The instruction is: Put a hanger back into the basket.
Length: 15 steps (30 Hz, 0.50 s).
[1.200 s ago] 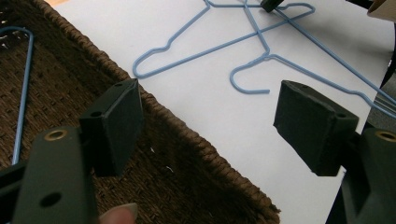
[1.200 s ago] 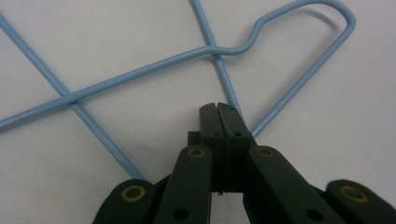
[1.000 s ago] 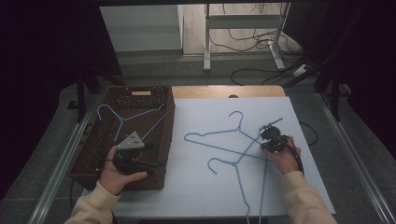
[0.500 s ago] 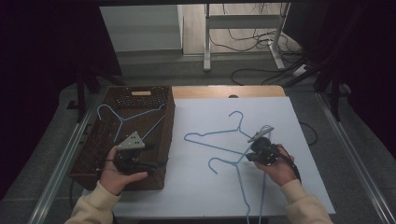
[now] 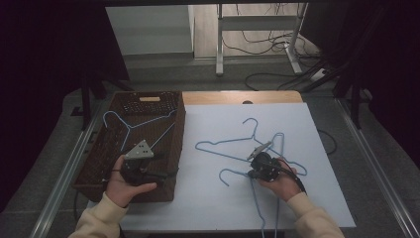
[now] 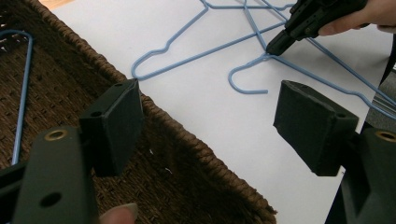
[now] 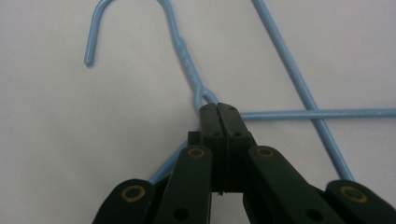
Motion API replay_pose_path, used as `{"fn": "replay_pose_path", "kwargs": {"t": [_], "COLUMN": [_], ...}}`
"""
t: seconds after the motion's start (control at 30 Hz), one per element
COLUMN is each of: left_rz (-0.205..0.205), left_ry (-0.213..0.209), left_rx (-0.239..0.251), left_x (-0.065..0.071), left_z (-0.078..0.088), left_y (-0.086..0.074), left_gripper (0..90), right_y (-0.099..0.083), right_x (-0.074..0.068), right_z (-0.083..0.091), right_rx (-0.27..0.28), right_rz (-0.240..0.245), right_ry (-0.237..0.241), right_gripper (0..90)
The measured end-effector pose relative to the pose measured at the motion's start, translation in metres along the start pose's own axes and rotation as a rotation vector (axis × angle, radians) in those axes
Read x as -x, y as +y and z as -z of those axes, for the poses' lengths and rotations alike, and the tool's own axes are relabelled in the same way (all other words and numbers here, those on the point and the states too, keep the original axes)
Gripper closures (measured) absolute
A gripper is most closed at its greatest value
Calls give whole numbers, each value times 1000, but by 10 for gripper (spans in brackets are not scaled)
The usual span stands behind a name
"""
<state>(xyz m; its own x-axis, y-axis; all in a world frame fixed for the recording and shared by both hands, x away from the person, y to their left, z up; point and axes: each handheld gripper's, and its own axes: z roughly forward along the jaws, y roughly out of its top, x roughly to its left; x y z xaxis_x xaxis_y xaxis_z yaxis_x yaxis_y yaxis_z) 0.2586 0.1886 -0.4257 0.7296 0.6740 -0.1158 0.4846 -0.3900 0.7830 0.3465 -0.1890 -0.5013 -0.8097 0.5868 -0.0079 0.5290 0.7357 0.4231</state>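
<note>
Right claw [image 7: 218, 109] clamps one hanger [image 7: 187, 56]; two on sheet, one in basket [image 5: 168, 163].

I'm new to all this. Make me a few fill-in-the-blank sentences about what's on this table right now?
1. The right hand-held gripper is shut on a blue wire ____.
2. One hanger already lies inside the woven ____.
3. The left hand-held gripper has its jaws ____, with nothing between them.
4. It hangs over the basket's ____.

Missing words: hanger; basket; open; rim
</note>
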Motion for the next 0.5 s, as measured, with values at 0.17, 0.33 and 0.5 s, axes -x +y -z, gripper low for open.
{"fn": "replay_pose_path", "kwargs": {"t": [0.17,0.33,0.5], "left_rz": [-5,-5,-2], "left_ry": [-3,-2,0], "left_rx": [-2,-3,0], "left_x": [2,1,0], "left_z": [-1,-1,0], "left_y": [1,0,0], "left_gripper": [236,236,237], "right_y": [7,15,20], "right_x": [0,3,3], "right_z": [-5,-10,-8], "right_rx": [25,44,61], "right_rz": [-3,-34,-19], "right_ry": [-33,-70,-74], "right_gripper": [898,898,892]}}
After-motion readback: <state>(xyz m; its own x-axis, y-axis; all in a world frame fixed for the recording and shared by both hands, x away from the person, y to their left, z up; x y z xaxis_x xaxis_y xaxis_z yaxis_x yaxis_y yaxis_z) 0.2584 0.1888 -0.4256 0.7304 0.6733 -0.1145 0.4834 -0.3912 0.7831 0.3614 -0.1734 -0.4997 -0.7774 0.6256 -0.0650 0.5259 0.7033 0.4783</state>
